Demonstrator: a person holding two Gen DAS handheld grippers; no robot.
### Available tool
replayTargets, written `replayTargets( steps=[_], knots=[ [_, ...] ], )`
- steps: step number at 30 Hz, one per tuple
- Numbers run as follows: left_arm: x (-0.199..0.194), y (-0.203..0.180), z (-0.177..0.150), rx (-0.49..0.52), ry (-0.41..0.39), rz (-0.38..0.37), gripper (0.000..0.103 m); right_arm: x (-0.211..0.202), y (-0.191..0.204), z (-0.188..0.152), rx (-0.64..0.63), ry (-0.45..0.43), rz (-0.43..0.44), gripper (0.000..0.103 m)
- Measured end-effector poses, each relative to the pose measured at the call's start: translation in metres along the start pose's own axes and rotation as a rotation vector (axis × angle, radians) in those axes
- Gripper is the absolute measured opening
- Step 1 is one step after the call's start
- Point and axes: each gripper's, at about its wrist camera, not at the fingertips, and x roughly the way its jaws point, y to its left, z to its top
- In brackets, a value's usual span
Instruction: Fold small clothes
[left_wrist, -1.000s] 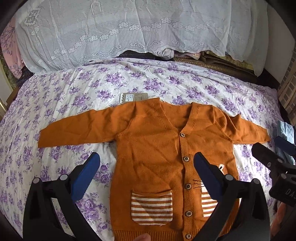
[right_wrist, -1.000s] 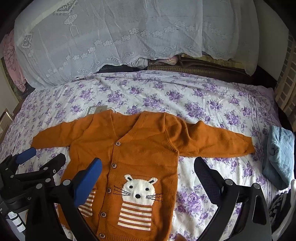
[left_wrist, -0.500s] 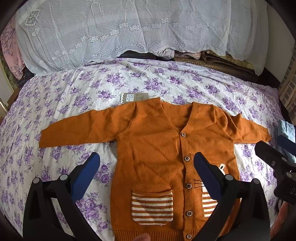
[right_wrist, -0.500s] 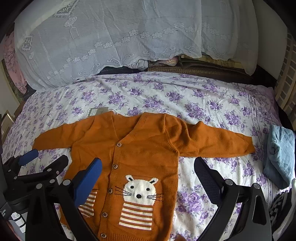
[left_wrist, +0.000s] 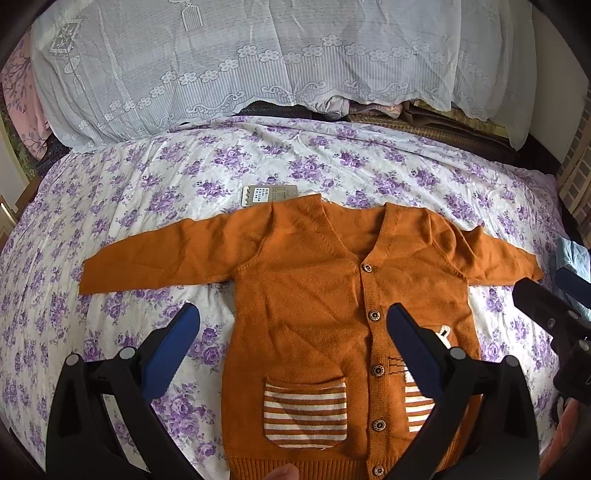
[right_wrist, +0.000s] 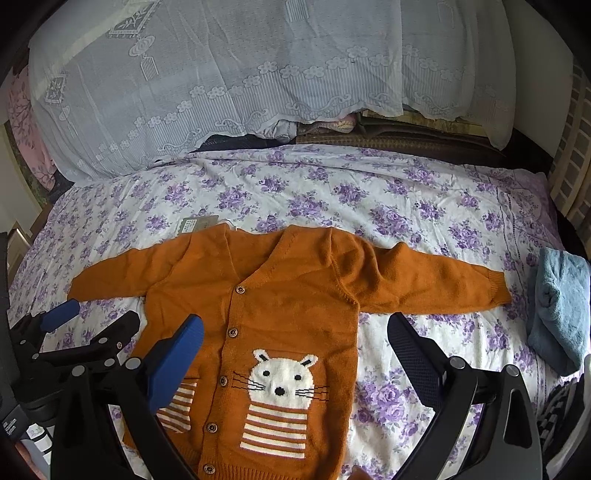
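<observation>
the orange cardigan (left_wrist: 317, 295) lay flat and face up on the floral bedsheet (left_wrist: 110, 206), straight ahead of both tools, buttoned down the front with both sleeves spread out to the sides. a paper tag (left_wrist: 269, 194) lay on the sheet, touching the far edge of its collar. in the left wrist view a striped pocket (left_wrist: 306, 412) sat on the panel between the two fingers, near the ribbed hem. in the right wrist view a white cat face (right_wrist: 283, 376) over orange and white stripes sat on the other panel, also between the fingers.

the left gripper (left_wrist: 291, 339) hung above the lower body of the cardigan with its jaws spread wide and nothing between them; its left blue pad (left_wrist: 168, 349) was over bare sheet beside the garment, the right one over the button line. the right gripper (right_wrist: 295, 350) hung likewise, wide apart and empty, its left pad over the cardigan's lower front and its right finger (right_wrist: 413, 354) over the sheet beside the hem, below the sleeve.

each tool showed at the edge of the other's view, close alongside. to the right of the right gripper, past the sleeve cuff, lay a folded blue cloth (right_wrist: 559, 306). beyond the cardigan, at the far side of the bed, a white lace cover (left_wrist: 258, 59) draped over a pile.
</observation>
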Motion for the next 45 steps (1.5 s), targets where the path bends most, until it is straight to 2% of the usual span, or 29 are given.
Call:
replayTargets(
  steps=[36, 45],
  knots=[
    [0.0, 0.001, -0.001, -0.002, 0.002, 0.003, 0.098, 0.001, -0.001, -0.001, 0.005, -0.004, 0.004, 0.1],
    [0.029, 0.006, -0.006, -0.019, 0.036, -0.011, 0.098, 0.013, -0.002, 0.005, -0.002, -0.039, -0.044, 0.1]
  ],
)
